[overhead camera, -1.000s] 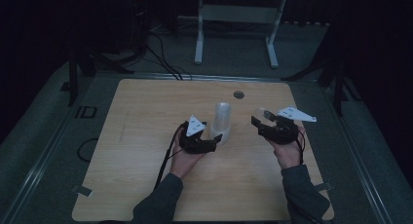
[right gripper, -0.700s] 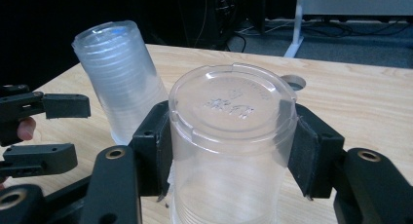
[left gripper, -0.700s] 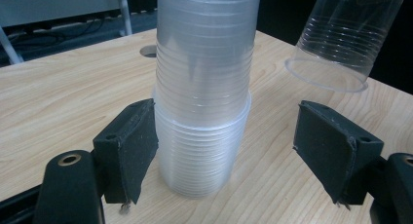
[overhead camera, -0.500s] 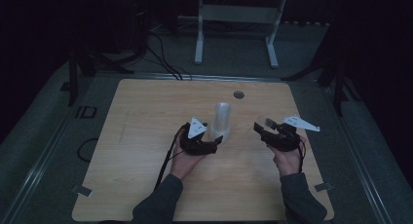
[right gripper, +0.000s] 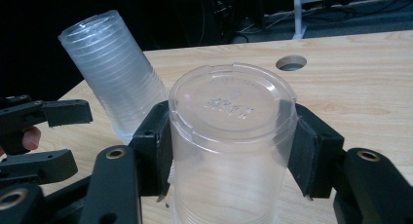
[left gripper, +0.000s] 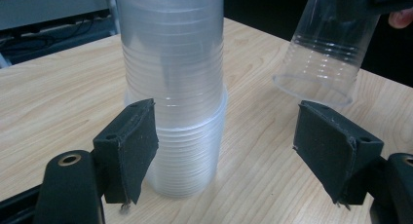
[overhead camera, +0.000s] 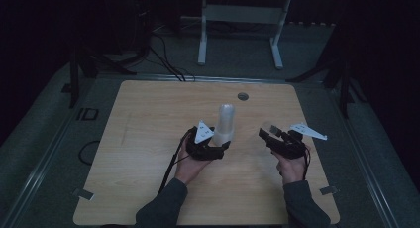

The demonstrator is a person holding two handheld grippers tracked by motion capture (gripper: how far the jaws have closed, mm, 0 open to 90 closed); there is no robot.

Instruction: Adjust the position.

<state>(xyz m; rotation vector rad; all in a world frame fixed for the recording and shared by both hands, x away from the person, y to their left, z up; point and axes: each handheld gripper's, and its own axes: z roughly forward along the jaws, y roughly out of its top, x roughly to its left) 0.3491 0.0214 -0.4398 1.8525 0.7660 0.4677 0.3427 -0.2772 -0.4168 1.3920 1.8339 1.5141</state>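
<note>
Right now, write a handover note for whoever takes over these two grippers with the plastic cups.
Left gripper: jaws open around the stack of cups; one pad sits against its lower part, the other is well clear.
Right gripper: shut on a single clear cup, held bottom up above the table, to the right of the stack.
Stack: upside down, upright near the table's middle.
Done: one cup is off the stack.
Left: set that cup down on the table, then probably pull the next one; steady the stack first.
</note>
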